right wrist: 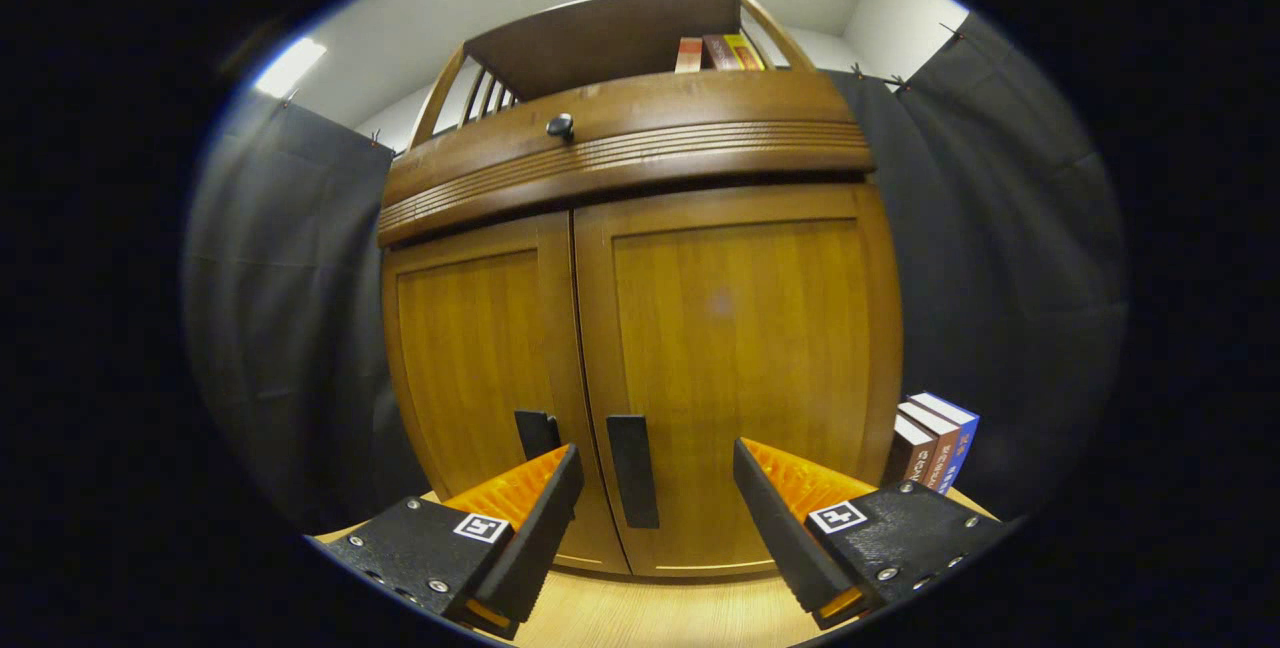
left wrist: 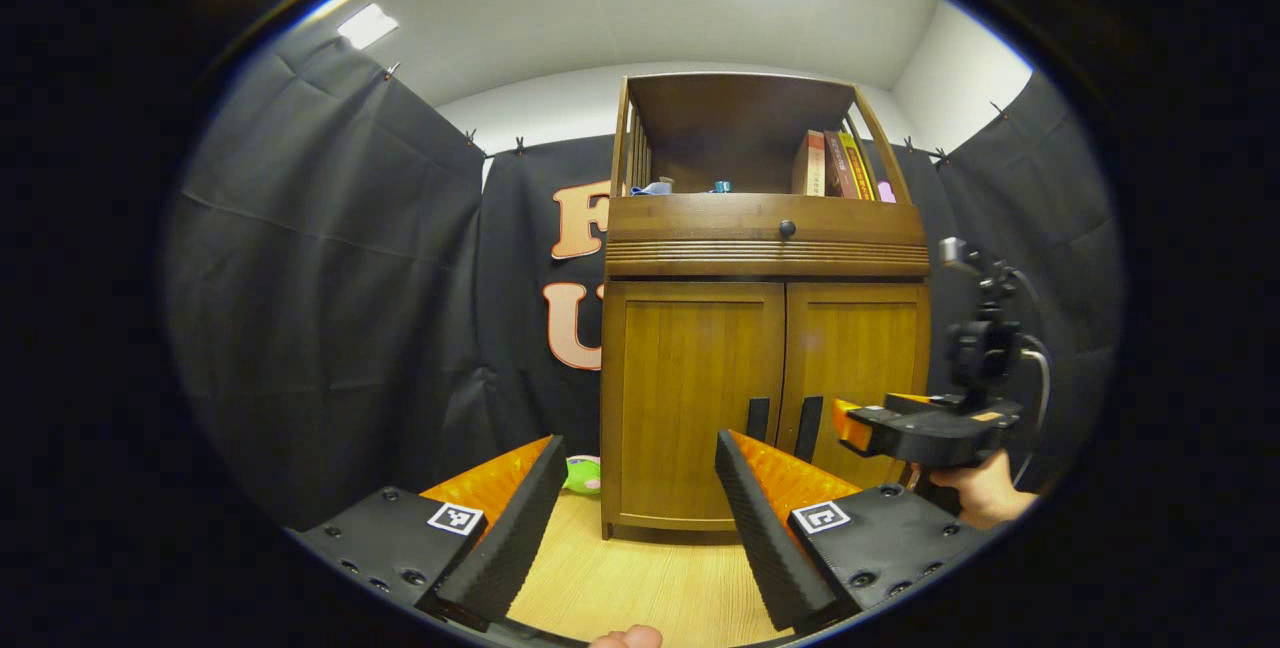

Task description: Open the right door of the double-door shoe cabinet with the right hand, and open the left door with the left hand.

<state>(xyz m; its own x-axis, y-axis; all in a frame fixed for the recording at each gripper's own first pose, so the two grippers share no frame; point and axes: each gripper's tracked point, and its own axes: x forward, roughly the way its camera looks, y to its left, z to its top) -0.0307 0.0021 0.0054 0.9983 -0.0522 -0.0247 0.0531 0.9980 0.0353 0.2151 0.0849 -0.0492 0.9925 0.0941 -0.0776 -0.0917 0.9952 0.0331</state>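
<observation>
Nearest, the right gripper point(right wrist: 655, 488) hangs with its jaws spread wide and empty, just short of the right door point(right wrist: 735, 368) and lined up on its dark upright handle point(right wrist: 633, 470). The left gripper point(left wrist: 640, 493) waits farther back, jaws likewise released, facing the left door point(left wrist: 690, 398). Both doors of the shoe cabinet point(left wrist: 765, 248) are closed. Being stiff hinged wood, they should swing lightly; the slim handles point(left wrist: 758, 419) by the centre seam look the only purchase, and possibly slick.
</observation>
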